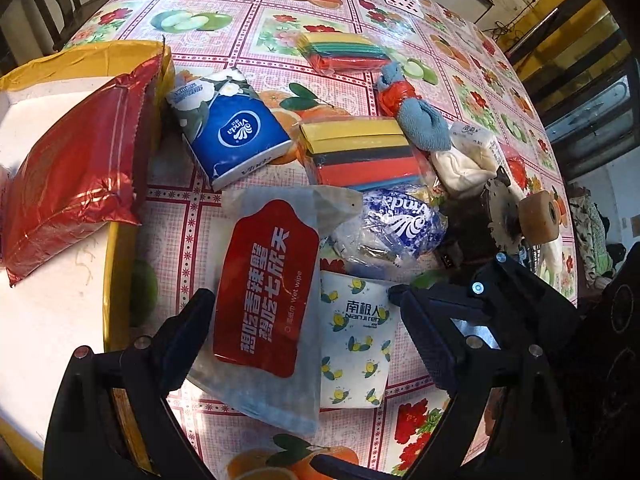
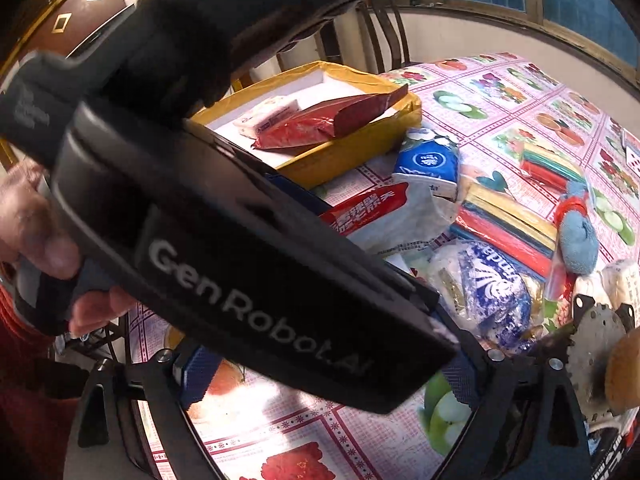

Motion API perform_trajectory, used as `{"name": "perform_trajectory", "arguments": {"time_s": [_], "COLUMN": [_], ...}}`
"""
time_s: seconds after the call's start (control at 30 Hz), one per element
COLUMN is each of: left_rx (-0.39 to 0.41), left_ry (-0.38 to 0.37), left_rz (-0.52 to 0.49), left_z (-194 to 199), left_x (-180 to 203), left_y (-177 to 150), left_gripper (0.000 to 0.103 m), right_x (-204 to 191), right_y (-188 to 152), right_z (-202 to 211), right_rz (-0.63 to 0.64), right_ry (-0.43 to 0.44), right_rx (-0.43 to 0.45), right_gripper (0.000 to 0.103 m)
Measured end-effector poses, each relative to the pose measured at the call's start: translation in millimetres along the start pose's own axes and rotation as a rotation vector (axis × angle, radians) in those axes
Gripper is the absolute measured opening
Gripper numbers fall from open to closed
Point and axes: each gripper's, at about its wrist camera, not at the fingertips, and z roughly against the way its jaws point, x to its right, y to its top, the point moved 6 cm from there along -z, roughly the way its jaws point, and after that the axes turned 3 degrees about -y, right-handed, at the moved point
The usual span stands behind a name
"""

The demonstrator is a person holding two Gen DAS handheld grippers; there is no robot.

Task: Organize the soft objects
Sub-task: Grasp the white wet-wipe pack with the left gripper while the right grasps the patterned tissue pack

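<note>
Left claw (image 1: 300, 300) open over "Wet wipe" pack (image 1: 264, 296) | right claw (image 2: 324, 376) open | "Vinda" tissues (image 1: 234, 130)

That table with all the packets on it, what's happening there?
A person is tidying soft things into a yellow box using two hand-held grippers. A red packet and a white packet already lie in the box. The left gripper is open, with its fingers on either side of a wet wipe pack on the table, not yet squeezing it. The right gripper is open and holds nothing. Tissue packs, sponges and cloths lie loose on the tablecloth.
</note>
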Motion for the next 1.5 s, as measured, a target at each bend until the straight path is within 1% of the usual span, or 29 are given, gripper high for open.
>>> {"name": "perform_trajectory", "arguments": {"time_s": [0.07,0.17,0.23,0.33,0.47,0.53,0.6,0.63,0.67,0.7,0.73,0.77,0.8,0.83,0.87,0.9,0.93,1.03,1.07,1.1,1.2,1.27,1.3,1.33,1.37,1.4,1.43,1.47,1.5], "left_rx": [-0.014,-0.045,-0.034,-0.022,-0.01,-0.01,-0.015,-0.019,-0.02,-0.016,-0.007,0.0,0.003,0.006,0.011,0.017,0.02,0.031,0.034,0.039,0.06,0.069,0.072,0.075,0.076,0.076,0.082,0.088,0.09], "left_ry": [-0.034,-0.009,0.005,-0.012,0.003,0.005,-0.004,-0.004,0.002,0.008,0.003,-0.014,-0.029,-0.032,-0.032,-0.032,-0.029,-0.018,-0.015,-0.01,0.023,0.036,0.035,0.034,0.032,0.022,0.022,0.026,0.04], "left_rz": [-0.005,-0.001,-0.012,0.009,0.009,-0.002,-0.006,-0.013,-0.021,-0.022,-0.016,-0.005,0.004,0.01,0.014,0.019,0.019,0.027,0.029,0.033,0.035,0.03,0.033,0.032,0.029,0.028,0.032,0.032,0.028], "left_z": [1,-11,-12,-11,-11,-11,-10,-10,-10,-9,-8,-6,-5,-4,-4,-4,-3,-3,-3,-3,-4,-4,-4,-4,-4,-3,-1,1,2], "left_x": [5,2,4,1,0,0,1,1,1,1,0,-1,-2,-4,-5,-6,-6,-7,-7,-7,-6,-6,-6,-6,-6,-7,-9,-10,-12], "left_y": [-1,-1,-1,0,1,0,-1,-2,-3,-3,-3,-2,-2,-2,-1,-2,-2,-2,-1,-1,-1,1,1,1,1,0,-1,-2,-3], "left_gripper": [0.094,0.094,0.094,0.094,0.094,0.094,0.094,0.094,0.091,0.089,0.083,0.076,0.073,0.069,0.066,0.065,0.064,0.064,0.066,0.067,0.069,0.071,0.07,0.068,0.063,0.06,0.051,0.046,0.045], "right_x": [2,5,3,3,0,-2,-2,0,2,6,11,14,16,16,15,17,17,21,26,29,32,30,30,30,16,15,20,21,20], "right_y": [2,4,1,-7,-9,-12,-13,-13,-13,-14,-15,-17,-19,-22,-28,-33,-34,-37,-38,-38,-33,-27,-27,-28,-33,-37,-39,-41,-44], "right_z": [-3,-6,-3,0,-3,-5,-3,-1,2,5,8,11,12,11,9,6,10,20,19,19,18,14,13,13,13,15,17,20,21], "right_rz": [0.017,0.023,0.048,0.09,0.092,0.126,0.117,0.099,0.08,0.06,0.033,0.005,-0.015,-0.004,0.004,-0.014,-0.03,-0.159,-0.199,-0.22,-0.266,-0.248,-0.225,-0.205,-0.202,-0.206,-0.21,-0.214,-0.218], "right_ry": [-0.029,-0.042,-0.037,-0.047,-0.062,-0.107,-0.095,-0.085,-0.087,-0.098,-0.105,-0.103,-0.102,-0.131,-0.149,-0.145,-0.149,-0.061,-0.077,-0.117,-0.147,-0.178,-0.214,-0.24,-0.246,-0.243,-0.239,-0.235,-0.237], "right_rx": [0.001,-0.002,-0.009,-0.026,-0.025,-0.038,-0.039,-0.038,-0.035,-0.03,-0.03,-0.029,-0.038,-0.052,-0.078,-0.096,-0.069,-0.032,-0.046,-0.037,-0.033,-0.04,-0.04,-0.045,-0.045,-0.045,-0.043,-0.04,-0.041], "right_gripper": [0.096,0.098,0.098,0.098,0.103,0.103,0.102,0.099,0.092,0.089,0.081,0.081,0.081,0.078,0.072,0.072,0.071,0.072,0.073,0.074,0.073,0.061,0.059,0.057,0.056,0.054,0.053,0.053,0.053]}}
